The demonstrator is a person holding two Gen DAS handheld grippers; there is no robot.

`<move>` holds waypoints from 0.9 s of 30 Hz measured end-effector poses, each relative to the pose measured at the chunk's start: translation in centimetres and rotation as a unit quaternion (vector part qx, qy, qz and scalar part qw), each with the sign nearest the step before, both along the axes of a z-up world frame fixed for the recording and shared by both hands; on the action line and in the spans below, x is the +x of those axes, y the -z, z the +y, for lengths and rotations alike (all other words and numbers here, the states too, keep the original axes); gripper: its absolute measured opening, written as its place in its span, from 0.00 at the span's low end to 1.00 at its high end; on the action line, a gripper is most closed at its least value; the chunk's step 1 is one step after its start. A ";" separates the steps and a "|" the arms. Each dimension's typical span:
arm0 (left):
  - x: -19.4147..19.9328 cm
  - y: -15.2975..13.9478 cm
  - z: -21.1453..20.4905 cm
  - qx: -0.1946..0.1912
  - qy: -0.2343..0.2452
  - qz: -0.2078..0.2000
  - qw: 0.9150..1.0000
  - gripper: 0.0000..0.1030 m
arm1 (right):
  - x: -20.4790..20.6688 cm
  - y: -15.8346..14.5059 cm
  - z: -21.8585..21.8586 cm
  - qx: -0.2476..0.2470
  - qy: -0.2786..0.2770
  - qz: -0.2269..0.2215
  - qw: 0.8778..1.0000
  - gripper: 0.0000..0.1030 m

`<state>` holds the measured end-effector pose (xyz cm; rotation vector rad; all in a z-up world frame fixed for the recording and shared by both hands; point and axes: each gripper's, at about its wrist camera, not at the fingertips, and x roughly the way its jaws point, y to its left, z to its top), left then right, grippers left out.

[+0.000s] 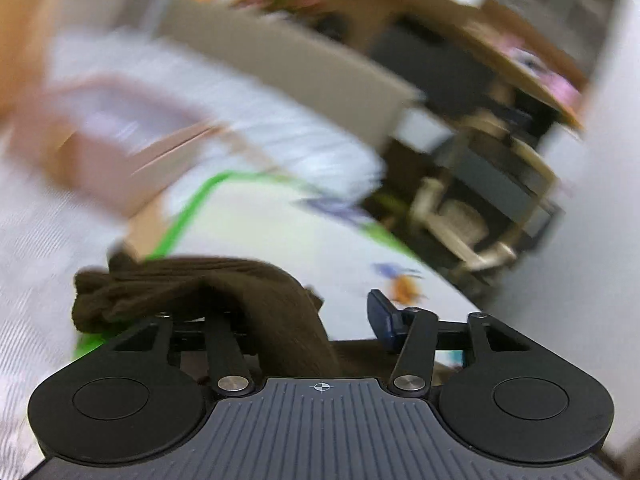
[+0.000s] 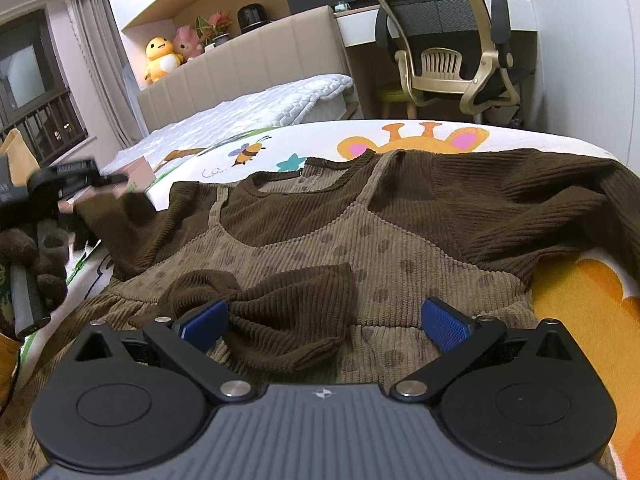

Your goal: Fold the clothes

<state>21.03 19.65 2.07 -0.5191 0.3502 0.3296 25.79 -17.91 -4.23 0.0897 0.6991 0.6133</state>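
A brown and tan corduroy dress [image 2: 360, 240] lies spread on a cartoon play mat [image 2: 580, 292]. One dark brown sleeve cuff [image 2: 288, 316] is folded onto its chest. My right gripper [image 2: 324, 320] hovers open over that cuff, its blue pads [image 2: 444, 324] wide apart. The other sleeve [image 2: 120, 208] is lifted at the left, where my left gripper [image 2: 68, 188] shows blurred. In the left wrist view that sleeve [image 1: 208, 292] drapes over the left finger. The left gripper [image 1: 304, 312] looks wide apart, with the right pad [image 1: 380, 316] bare.
A bed [image 2: 256, 104] with a tan headboard stands behind the mat. An office chair [image 2: 452, 40] and a stool [image 2: 396, 96] stand at the back right. A cardboard box [image 2: 140, 172] sits at the mat's left edge. The left wrist view is motion-blurred.
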 end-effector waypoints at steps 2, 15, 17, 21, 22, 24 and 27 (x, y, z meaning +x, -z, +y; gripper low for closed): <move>0.0 -1.5 -3.0 0.057 0.055 -0.024 0.997 0.47 | 0.0 0.0 0.3 -0.009 -0.001 -0.001 1.000 1.00; -3.9 1.6 -15.5 0.150 0.403 0.088 0.898 0.91 | 0.2 0.0 0.4 -0.013 -0.013 0.002 1.000 1.00; -5.2 2.1 -15.0 0.140 0.416 0.102 0.893 0.92 | 0.1 -0.1 0.7 -0.027 -0.015 -0.002 1.000 1.00; -6.8 1.5 -12.7 0.126 0.404 0.118 0.898 0.93 | 0.0 -1.5 1.6 -0.061 -0.039 0.008 0.997 1.00; -6.9 1.1 -12.0 0.126 0.401 0.117 0.900 0.94 | -0.1 -2.3 1.6 -0.054 -0.045 0.001 0.998 1.00; -6.8 0.1 -10.7 0.133 0.388 0.112 0.905 0.95 | 0.0 -4.4 2.0 -0.035 -0.044 -0.017 0.998 1.00; -6.1 -1.1 -9.5 0.135 0.371 0.105 0.913 0.96 | 2.4 -6.2 3.4 -0.006 -0.013 -0.013 1.000 1.00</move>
